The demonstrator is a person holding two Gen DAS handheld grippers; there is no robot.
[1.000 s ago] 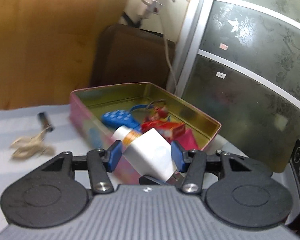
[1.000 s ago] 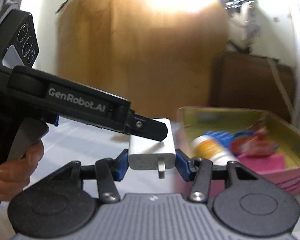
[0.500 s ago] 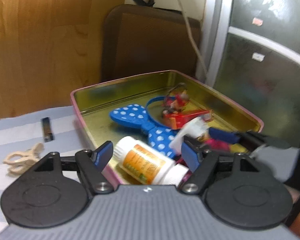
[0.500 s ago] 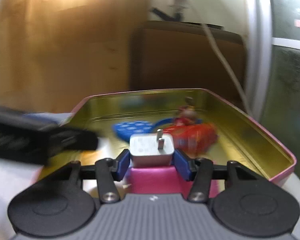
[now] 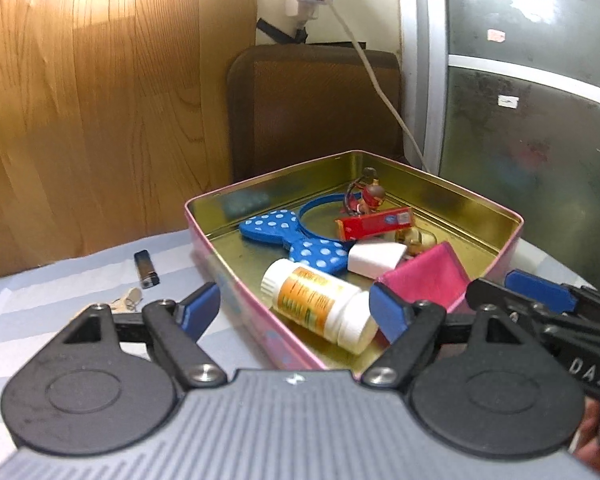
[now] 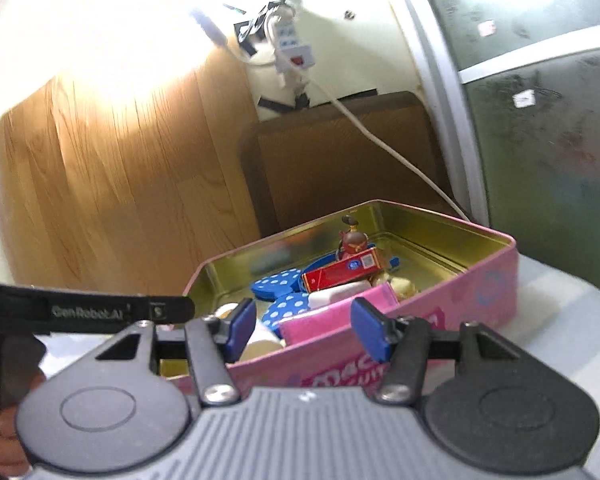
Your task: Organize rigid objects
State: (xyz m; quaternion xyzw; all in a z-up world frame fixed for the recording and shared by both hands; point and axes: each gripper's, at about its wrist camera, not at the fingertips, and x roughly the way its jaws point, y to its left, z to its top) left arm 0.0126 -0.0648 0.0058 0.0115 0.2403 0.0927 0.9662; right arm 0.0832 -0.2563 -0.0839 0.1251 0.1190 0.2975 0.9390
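A pink tin (image 5: 440,184) with a gold inside stands on the striped cloth. In it lie a white charger (image 5: 374,258), a white bottle with an orange label (image 5: 316,304), a pink box (image 5: 424,276), a blue dotted bow (image 5: 296,242), a red box (image 5: 374,224) and a small figurine (image 5: 370,196). My left gripper (image 5: 294,312) hangs over the tin's near corner with its jaws opening. The bottle shows between them, untouched. My right gripper (image 6: 306,332) is at the tin's pink wall (image 6: 480,288), its jaws also opening and empty. The charger (image 6: 340,294) rests beyond it.
A dark lighter (image 5: 146,274) and a beige bundle (image 5: 124,304) lie on the cloth left of the tin. A brown cushion (image 5: 312,108), a wooden panel (image 5: 100,100) and a white cable (image 5: 380,92) stand behind. A dark glass door (image 5: 540,140) closes off the right.
Both grippers held the white charger a second ago. The left let go first; the right carried it over the tin and released it, and it now lies inside.
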